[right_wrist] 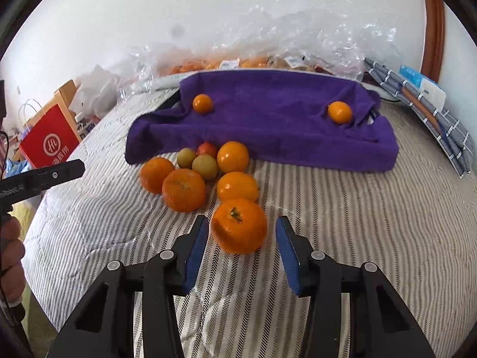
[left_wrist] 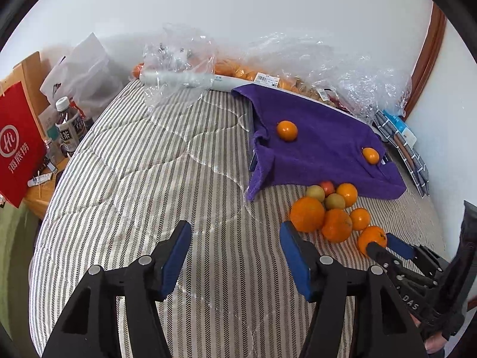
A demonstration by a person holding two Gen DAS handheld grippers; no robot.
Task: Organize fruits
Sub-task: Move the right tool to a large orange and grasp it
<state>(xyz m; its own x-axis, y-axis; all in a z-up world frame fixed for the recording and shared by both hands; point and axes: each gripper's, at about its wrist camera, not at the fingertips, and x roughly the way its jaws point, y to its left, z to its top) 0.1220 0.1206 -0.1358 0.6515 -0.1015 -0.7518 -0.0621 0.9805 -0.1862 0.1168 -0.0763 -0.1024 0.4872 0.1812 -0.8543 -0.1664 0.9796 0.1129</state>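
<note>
While upright, stem up, orange [right_wrist: 239, 226] sits between open fingers [right_wrist: 196, 250]

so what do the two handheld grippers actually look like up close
Both the left gripper and right gripper are matte black frames with triangular cut-outs, silver round pivot pins and blue ribbed pads on the fingers. White lettering runs along the side. A dark sleeve shows.

Striped quilt [left_wrist: 134, 179] spread across the bed. Purple towel [left_wrist: 322, 146] draped over something near the far edge. Crinkled clear plastic bags [left_wrist: 342, 68] heaped along the white wall [left_wrist: 238, 6]. Red paper bag [left_wrist: 18, 146] and capped drink bottle [left_wrist: 67, 125] at left on a wooden side table. Folded checked cloth [right_wrist: 432, 113] at right, beside a brown wooden frame [right_wrist: 433, 29].
</note>
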